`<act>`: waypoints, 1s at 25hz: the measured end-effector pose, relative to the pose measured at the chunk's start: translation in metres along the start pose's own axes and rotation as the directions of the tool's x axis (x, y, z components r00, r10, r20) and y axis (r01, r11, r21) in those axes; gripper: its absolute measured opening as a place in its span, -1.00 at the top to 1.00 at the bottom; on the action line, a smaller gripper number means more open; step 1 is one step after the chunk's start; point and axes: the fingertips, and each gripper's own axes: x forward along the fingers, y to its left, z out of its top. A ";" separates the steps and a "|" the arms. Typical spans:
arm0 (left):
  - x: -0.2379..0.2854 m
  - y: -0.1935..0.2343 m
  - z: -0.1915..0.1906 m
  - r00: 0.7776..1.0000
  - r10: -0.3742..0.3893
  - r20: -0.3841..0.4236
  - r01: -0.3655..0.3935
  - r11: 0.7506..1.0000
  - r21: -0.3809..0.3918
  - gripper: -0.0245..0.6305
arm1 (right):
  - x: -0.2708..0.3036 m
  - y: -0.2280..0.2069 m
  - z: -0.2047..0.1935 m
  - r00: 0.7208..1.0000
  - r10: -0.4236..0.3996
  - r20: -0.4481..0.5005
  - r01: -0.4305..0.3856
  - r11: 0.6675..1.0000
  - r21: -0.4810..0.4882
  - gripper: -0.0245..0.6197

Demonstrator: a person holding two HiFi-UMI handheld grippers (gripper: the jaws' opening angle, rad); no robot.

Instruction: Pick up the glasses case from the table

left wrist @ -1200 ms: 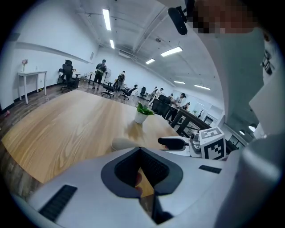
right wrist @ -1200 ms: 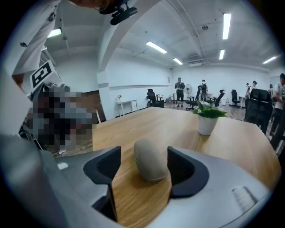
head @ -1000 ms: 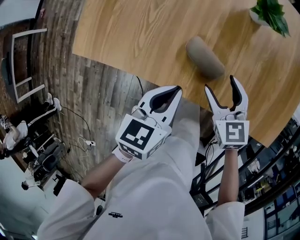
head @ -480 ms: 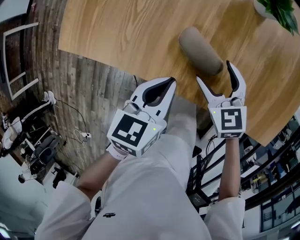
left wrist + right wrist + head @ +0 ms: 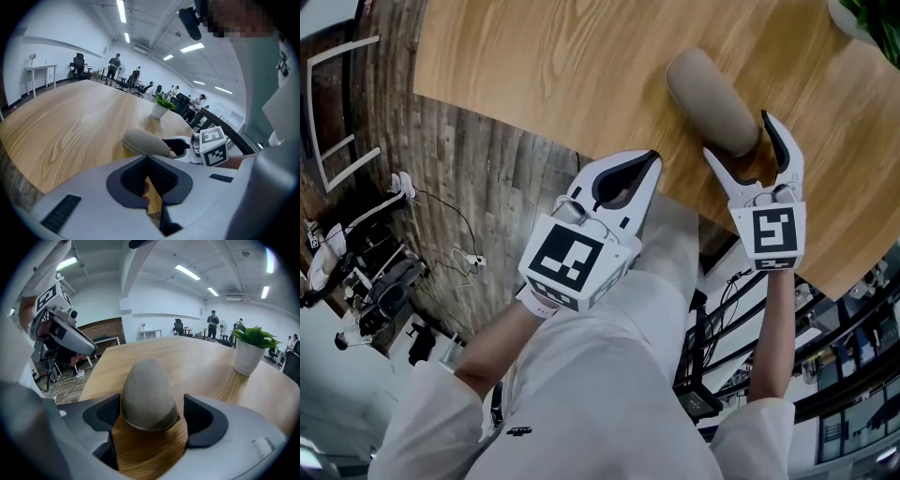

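Right gripper view: right claw [image 5: 152, 416], just opened wide, straddles the glasses case [image 5: 149, 387].

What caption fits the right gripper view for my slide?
Right gripper, jaws just opened wide, around the grey glasses case on the wooden table, not yet gripped.

Left of the case [image 5: 712, 101] and beyond it the bench [image 5: 534, 66] lies bare. A potted plant [image 5: 247, 357] stands beyond the case, rightward; the right gripper [image 5: 739, 134] straddles its near end.
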 end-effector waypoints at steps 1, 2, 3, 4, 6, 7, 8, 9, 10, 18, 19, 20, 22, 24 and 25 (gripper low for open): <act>0.002 0.001 -0.002 1.000 0.001 -0.002 -0.001 1.000 0.000 0.92 | 0.002 0.000 -0.002 1.000 0.005 0.002 -0.005 1.000 -0.003 -0.38; 0.004 0.003 -0.003 1.000 0.002 -0.004 -0.002 1.000 -0.001 0.92 | 0.005 0.000 -0.003 1.000 0.010 0.006 -0.010 1.000 -0.009 -0.38; 0.005 0.004 -0.004 1.000 0.003 -0.005 -0.003 1.000 -0.001 0.92 | 0.007 0.000 -0.004 1.000 0.015 0.009 -0.015 1.000 -0.018 -0.39; 0.007 0.005 -0.004 1.000 0.003 -0.005 -0.003 1.000 -0.001 0.92 | 0.009 0.000 -0.004 1.000 0.021 0.011 -0.021 0.999 -0.030 -0.38; 0.008 0.005 -0.002 1.000 0.004 -0.004 -0.004 1.000 0.000 0.92 | 0.011 0.000 -0.002 0.999 0.033 0.009 -0.033 0.998 -0.053 -0.38; 0.008 0.004 -0.001 1.000 0.004 -0.003 -0.004 1.000 0.000 0.92 | 0.012 0.001 -0.002 0.999 0.039 0.005 -0.039 0.997 -0.062 -0.38; 0.008 0.004 -0.001 1.000 0.005 -0.003 -0.005 1.000 0.000 0.92 | 0.013 0.002 -0.002 0.999 0.044 -0.001 -0.044 0.996 -0.073 -0.38; 0.008 0.004 -0.001 1.000 0.005 -0.003 -0.005 1.000 -0.001 0.92 | 0.015 0.002 -0.003 0.999 0.048 -0.008 -0.048 0.995 -0.086 -0.38; 0.008 0.005 0.000 1.000 0.005 -0.003 -0.005 1.000 -0.001 0.92 | 0.017 0.003 -0.003 0.999 0.050 -0.016 -0.052 0.994 -0.100 -0.38; 0.006 0.003 0.001 1.000 0.000 0.000 0.000 1.000 -0.007 0.92 | 0.019 0.007 -0.001 0.998 0.066 -0.016 -0.067 0.987 -0.147 -0.26; 0.005 0.002 0.001 1.000 -0.001 0.001 0.001 1.000 -0.006 0.92 | 0.019 0.007 -0.001 0.998 0.063 -0.015 -0.064 0.987 -0.151 -0.25; 0.004 0.001 0.001 1.000 -0.002 0.003 0.002 1.000 -0.005 0.92 | 0.018 0.007 0.000 0.998 0.058 -0.013 -0.059 0.986 -0.154 -0.25; 0.003 0.000 0.000 1.000 -0.002 0.011 0.002 1.000 -0.004 0.92 | 0.018 0.008 -0.002 0.999 0.050 -0.006 -0.050 0.987 -0.150 -0.25; 0.001 -0.001 -0.001 1.000 -0.002 0.019 0.002 1.000 -0.004 0.92 | 0.016 0.011 -0.002 0.999 0.045 0.002 -0.045 0.989 -0.139 -0.25; 0.000 -0.002 0.000 1.000 -0.003 0.021 0.003 1.000 -0.003 0.92 | 0.013 0.012 0.000 0.999 0.042 0.007 -0.041 0.990 -0.133 -0.25</act>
